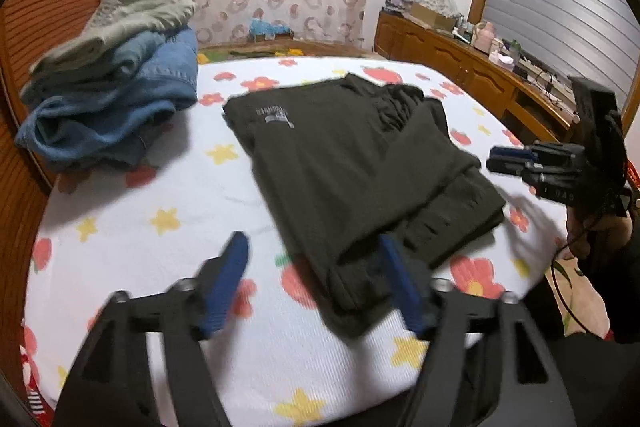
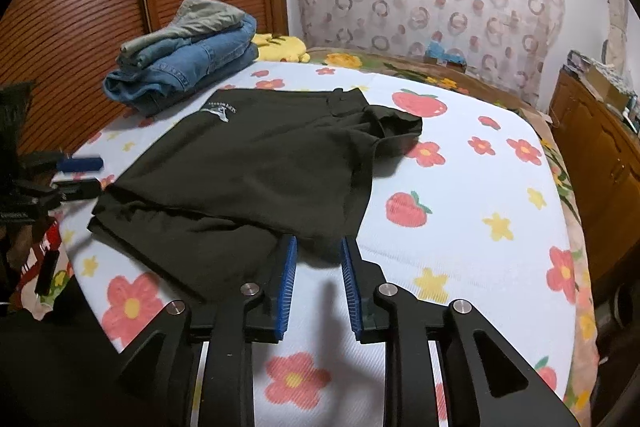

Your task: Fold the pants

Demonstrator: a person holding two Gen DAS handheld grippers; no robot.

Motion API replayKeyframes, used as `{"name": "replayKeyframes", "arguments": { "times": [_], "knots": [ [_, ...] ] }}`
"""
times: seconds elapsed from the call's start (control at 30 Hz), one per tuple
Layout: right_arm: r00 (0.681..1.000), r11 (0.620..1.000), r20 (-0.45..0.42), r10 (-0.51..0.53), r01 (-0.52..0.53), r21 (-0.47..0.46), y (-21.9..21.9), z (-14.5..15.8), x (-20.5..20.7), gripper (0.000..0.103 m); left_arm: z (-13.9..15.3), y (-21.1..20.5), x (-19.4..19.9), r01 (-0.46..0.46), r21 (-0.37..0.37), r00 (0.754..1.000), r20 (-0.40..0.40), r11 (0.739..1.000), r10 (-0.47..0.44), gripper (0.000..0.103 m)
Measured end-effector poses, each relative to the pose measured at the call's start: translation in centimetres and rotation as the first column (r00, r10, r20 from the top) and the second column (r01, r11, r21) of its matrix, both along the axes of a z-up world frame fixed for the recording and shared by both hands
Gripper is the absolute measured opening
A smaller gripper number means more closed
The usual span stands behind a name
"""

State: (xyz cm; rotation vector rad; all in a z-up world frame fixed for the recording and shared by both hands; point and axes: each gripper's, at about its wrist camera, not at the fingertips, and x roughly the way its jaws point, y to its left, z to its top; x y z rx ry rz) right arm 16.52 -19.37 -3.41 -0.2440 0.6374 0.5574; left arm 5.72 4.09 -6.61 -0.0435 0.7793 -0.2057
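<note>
The dark pants [image 1: 352,171] lay folded on the flowered sheet [image 1: 160,187], straight ahead of both pairs of fingers. The left gripper [image 1: 316,283] stood wide open and held nothing; its right finger [image 1: 400,287] was over the near edge of the pants, its left finger over bare sheet. The right gripper [image 2: 319,287] was partly open and empty, its fingertips at the pants' near corner [image 2: 320,227]. Beyond the fingers to the left sat a stack of jeans [image 2: 184,63].
</note>
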Motion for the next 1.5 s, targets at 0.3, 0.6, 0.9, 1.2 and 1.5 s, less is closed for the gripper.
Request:
{"name": "replayKeyframes", "arguments": {
  "times": [0.3, 0.6, 0.9, 1.2, 1.5],
  "knots": [
    [0.998, 0.995, -0.029, 0.047, -0.049, -0.090, 0.6, -0.5, 2.1, 0.030, 0.4, 0.7, 2.6, -0.029, 0.027, 0.999, 0.021, 0.999, 0.028, 0.075],
    [0.996, 0.990, -0.044, 0.079, -0.083, -0.110, 1.4, 0.3, 3.3, 0.013, 0.4, 1.7, 4.3, -0.049, 0.013, 0.999, -0.012, 0.999, 0.049, 0.075],
    [0.992, 0.989, 0.014, 0.125, -0.123, -0.086, 2.9, 3.9, 4.4, 0.007, 2.0, 2.3, 5.6, -0.040, 0.013, 0.999, 0.009, 0.999, 0.040, 0.075],
    [0.974, 0.975, 0.060, 0.217, -0.213, -0.062, 6.7, 6.8, 6.7, 0.007, 2.8, 3.6, 7.7, -0.056, 0.006, 0.998, -0.003, 0.998, 0.056, 0.075],
    [0.953, 0.953, 0.041, 0.302, -0.299, -0.056, 10.5, 6.7, 10.6, 0.007, 3.3, 4.8, 9.6, -0.068, 0.008, 0.998, -0.011, 0.998, 0.068, 0.075]
  ]
}}
